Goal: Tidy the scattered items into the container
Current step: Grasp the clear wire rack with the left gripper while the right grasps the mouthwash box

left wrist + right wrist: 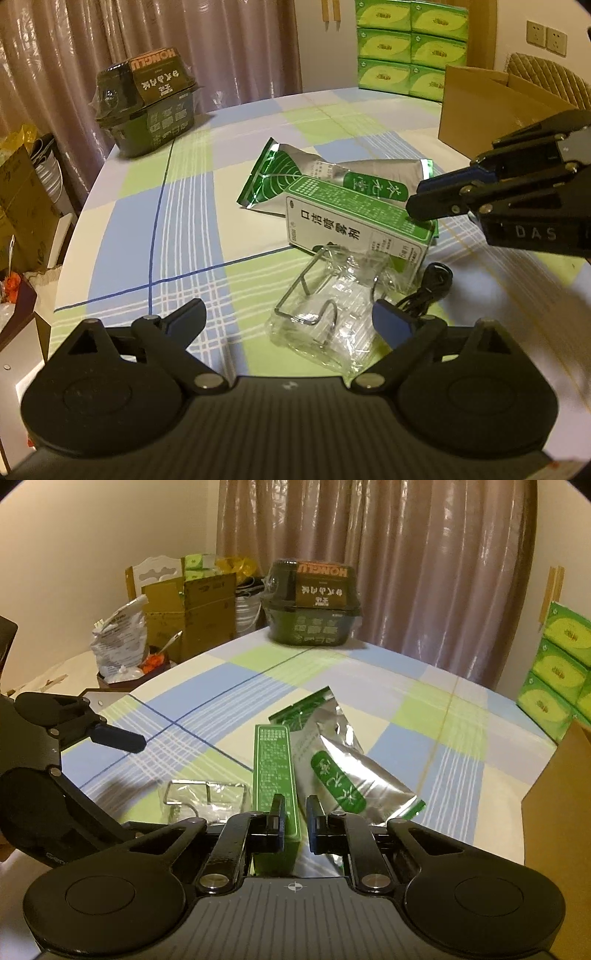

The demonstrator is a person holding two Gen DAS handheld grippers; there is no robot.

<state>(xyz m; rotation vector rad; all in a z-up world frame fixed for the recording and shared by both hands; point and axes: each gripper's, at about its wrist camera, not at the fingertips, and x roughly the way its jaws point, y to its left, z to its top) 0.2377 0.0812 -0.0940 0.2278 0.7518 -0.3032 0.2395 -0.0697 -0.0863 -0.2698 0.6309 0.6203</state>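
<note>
Jaws of the right gripper sit narrowed around the top edge of the green-and-white medicine box, which stands on the checked worktop against a silver-green foil pouch. Left gripper hovers with jaws spread wide over a clear plastic packet. Cardboard box stands beyond.

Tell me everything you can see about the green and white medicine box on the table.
The green and white medicine box is a long cardboard carton: green top with fine white print, white side with large dark characters. It lies on its side on the checked tablecloth, resting partly on the silver and green foil pouch, with the clear plastic packet against its near side. The right tool has one finger at each side of its end; whether they press it is unclear.
</note>
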